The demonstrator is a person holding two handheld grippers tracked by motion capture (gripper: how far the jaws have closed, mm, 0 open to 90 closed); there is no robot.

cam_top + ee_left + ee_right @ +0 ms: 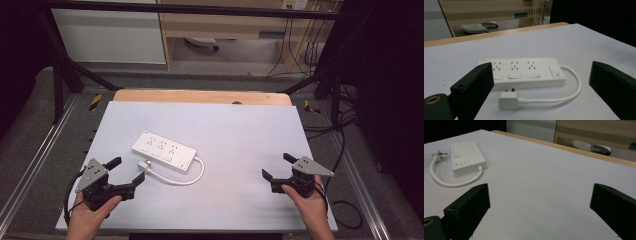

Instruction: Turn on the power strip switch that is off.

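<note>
Approach step, judged: the plug (508,100) of the white power strip (163,150) is lined up by the left gripper (126,170), jaws spread wide, nothing pinched. The strip lies mid-table (240,200); its plug rests just beside its near long edge, cord (574,87) looped round from the switch end. Next move prob. calls for a short advance & closing on the plug body. The right gripper (278,166) is held low, well apart from the strip on its switch side, jaws also spread, empty.
</note>
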